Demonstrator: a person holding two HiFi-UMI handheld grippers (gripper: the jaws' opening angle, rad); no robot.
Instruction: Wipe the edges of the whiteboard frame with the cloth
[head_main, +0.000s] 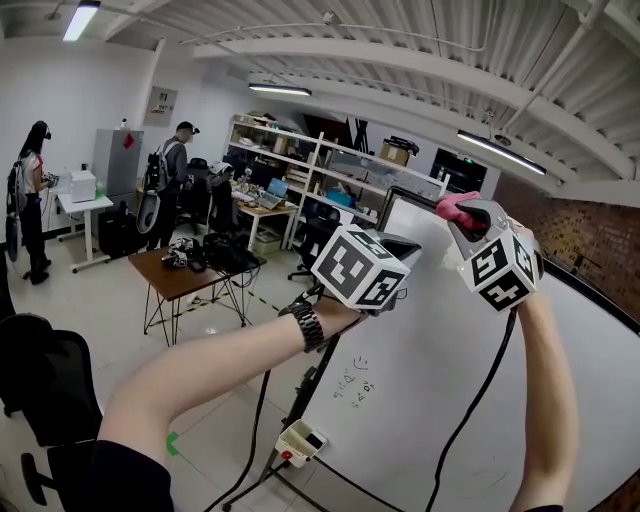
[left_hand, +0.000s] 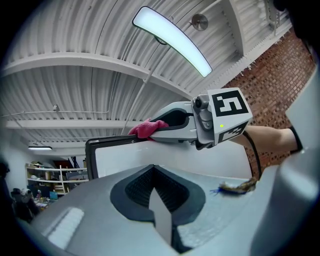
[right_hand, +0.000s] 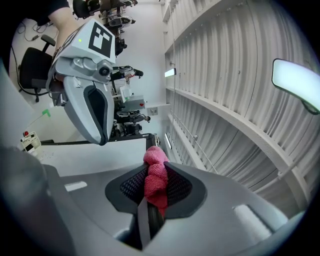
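The right gripper (right_hand: 155, 169) is clamping the pink cloth (right_hand: 153, 186) tightly between its jaws, holding it against the top edge of the whiteboard frame (left_hand: 107, 142) near its corner. The left gripper (left_hand: 154, 180) is hovering just beside, its jaws together and empty.

Two hand-held grippers (head_main: 398, 243) (head_main: 468, 216), one cloth (head_main: 450, 206), one whiteboard (head_main: 440, 340)

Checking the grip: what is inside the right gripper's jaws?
A bunched pink cloth, pinched, its tip poking out. The cloth's lower end is covered by the jaws.
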